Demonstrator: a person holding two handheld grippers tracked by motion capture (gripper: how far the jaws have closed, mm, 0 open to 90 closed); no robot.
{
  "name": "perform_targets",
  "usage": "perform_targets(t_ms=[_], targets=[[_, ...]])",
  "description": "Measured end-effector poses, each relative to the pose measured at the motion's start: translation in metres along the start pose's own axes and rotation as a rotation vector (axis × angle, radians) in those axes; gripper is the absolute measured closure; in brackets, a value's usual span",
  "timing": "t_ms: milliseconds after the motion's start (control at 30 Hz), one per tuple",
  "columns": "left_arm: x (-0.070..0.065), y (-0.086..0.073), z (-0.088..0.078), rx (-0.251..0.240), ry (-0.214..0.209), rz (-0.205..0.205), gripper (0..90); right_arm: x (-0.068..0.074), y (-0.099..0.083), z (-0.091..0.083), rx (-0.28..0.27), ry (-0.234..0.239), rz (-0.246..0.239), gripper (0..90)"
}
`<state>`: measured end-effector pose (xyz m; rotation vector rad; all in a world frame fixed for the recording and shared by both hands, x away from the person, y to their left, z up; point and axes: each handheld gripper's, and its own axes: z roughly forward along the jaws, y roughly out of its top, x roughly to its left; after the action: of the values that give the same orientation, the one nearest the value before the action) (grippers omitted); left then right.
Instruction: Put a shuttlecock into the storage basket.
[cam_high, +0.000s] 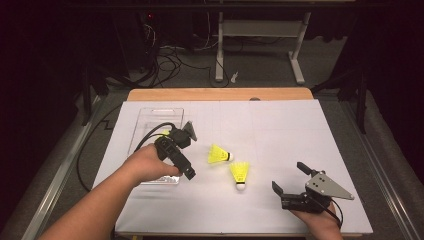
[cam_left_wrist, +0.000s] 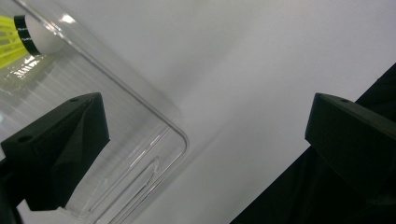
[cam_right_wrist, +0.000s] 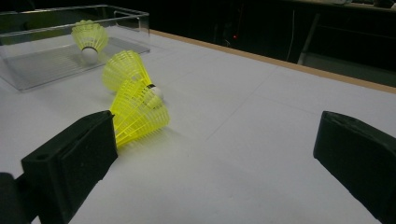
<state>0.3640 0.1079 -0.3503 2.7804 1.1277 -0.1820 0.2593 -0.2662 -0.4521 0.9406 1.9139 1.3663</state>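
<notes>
Both pairs of jaws stand wide apart and hold nothing. The left gripper (cam_high: 184, 150) hangs over the near right corner of the clear tray (cam_high: 150, 117), which lies on the left part of the white table (cam_high: 280, 130); in the left gripper view one jaw sits above the tray's floor and the other above the bare table beside it, with the tray's rounded corner (cam_left_wrist: 180, 135) between them. A yellow shuttlecock (cam_left_wrist: 21, 39) lies inside the tray, its white tip with a black band showing at the top left of that view; the right gripper view shows the same shuttlecock in the tray (cam_right_wrist: 88, 37), tip towards the camera. The right gripper (cam_high: 290, 182) rests low at the near right of the table, its jaws pointing left towards two more shuttlecocks lying on the table near its middle. The nearer shuttlecock (cam_high: 240, 173) lies with its tip towards the person, and the farther shuttlecock (cam_high: 219, 154) lies on its side just beside it, tip to the right. In the right gripper view the nearer one (cam_right_wrist: 137, 112) overlaps the farther one (cam_right_wrist: 123, 67).
</notes>
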Motion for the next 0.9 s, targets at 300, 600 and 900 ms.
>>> perform_targets(t_ms=[300, 600, 900], targets=[[-0.012, 0.012, -0.003, -0.01, -0.009, 0.032, 0.7, 0.0, 0.0, 0.0, 0.001, 0.001, -0.002, 0.3], [-0.013, 0.021, 0.003, -0.008, -0.024, 0.043, 0.7, 0.001, 0.0, 0.001, 0.004, 0.004, -0.004, 0.3], [-0.009, 0.029, 0.009, -0.017, -0.036, 0.05, 1.4, 0.001, 0.0, 0.0, 0.0, 0.003, -0.005, 0.3]])
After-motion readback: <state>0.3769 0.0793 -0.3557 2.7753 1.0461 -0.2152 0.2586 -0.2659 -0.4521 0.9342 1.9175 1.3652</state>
